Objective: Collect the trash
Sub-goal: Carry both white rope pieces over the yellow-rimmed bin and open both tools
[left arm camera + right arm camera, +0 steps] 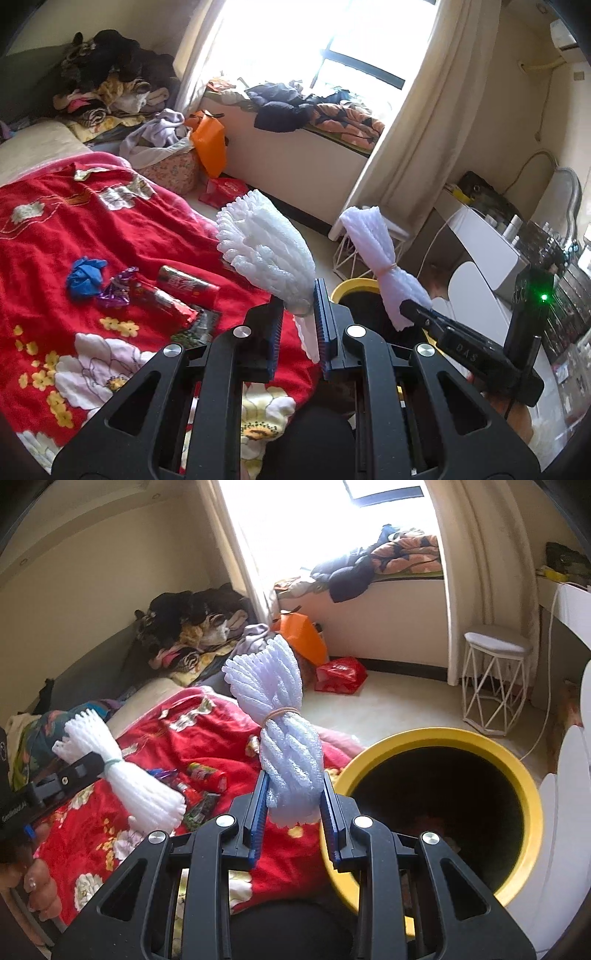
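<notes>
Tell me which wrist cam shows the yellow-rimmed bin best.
Right wrist: the yellow-rimmed bin shows nearly its whole rim and dark interior, just right of the gripper. Left wrist shows only a sliver of its rim, behind the left gripper's fingers and foam bundles.

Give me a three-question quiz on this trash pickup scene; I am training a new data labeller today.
1. True or false: each hand-held gripper is shut on a white foam net bundle.
2. Which colour is the band tying the bundle in the right hand-held gripper? A tan, B blue, C black.
3. Fill in: the bin beside the bed has a ____ rim.

Key
1. True: the left hand-held gripper grips its own bundle too.
2. A.
3. Yellow.

Bonus context: wrappers and a blue crumpled scrap lie on the red blanket.
</notes>
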Motion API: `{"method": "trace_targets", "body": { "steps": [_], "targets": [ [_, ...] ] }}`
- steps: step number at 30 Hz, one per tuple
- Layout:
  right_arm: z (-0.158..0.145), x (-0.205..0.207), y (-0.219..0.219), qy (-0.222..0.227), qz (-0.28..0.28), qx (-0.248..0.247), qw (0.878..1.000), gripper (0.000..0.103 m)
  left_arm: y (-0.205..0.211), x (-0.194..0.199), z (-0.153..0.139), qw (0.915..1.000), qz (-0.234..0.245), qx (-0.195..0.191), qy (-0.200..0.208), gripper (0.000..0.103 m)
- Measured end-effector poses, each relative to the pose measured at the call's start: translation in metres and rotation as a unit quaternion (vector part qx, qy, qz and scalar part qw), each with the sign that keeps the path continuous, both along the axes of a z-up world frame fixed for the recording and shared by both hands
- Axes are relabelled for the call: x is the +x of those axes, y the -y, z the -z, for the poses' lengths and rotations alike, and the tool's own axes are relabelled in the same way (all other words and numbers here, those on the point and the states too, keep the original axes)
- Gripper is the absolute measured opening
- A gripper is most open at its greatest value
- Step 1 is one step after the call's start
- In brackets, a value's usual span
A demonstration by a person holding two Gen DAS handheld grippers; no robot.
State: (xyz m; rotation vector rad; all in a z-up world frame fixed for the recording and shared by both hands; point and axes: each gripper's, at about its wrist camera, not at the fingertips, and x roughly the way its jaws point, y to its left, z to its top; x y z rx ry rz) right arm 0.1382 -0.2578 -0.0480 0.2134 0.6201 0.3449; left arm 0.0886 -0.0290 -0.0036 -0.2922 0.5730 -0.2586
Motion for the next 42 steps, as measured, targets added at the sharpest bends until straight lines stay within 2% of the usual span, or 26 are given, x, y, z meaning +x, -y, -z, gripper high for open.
{"method": "trace_targets", "body": {
  "steps": [18, 26, 42],
  "targets": [
    [0.010, 0.002, 0.062, -0.011, 0.091, 0.010, 0.996, 0.026, 0.058, 0.015, 0.005, 0.9985, 0.054, 0.013, 0.001, 0.012],
    [0.026, 0.005, 0.091, -0.029, 0.132, 0.001, 0.991, 0.026, 0.089, 0.025, 0.013, 0.9961, 0.085, 0.024, -0.001, 0.012],
    [0.059, 0.014, 0.126, -0.080, 0.166, 0.019, 0.983, 0.026, 0.138, 0.057, 0.052, 0.9903, 0.121, 0.058, -0.038, 0.012]
  ]
}}
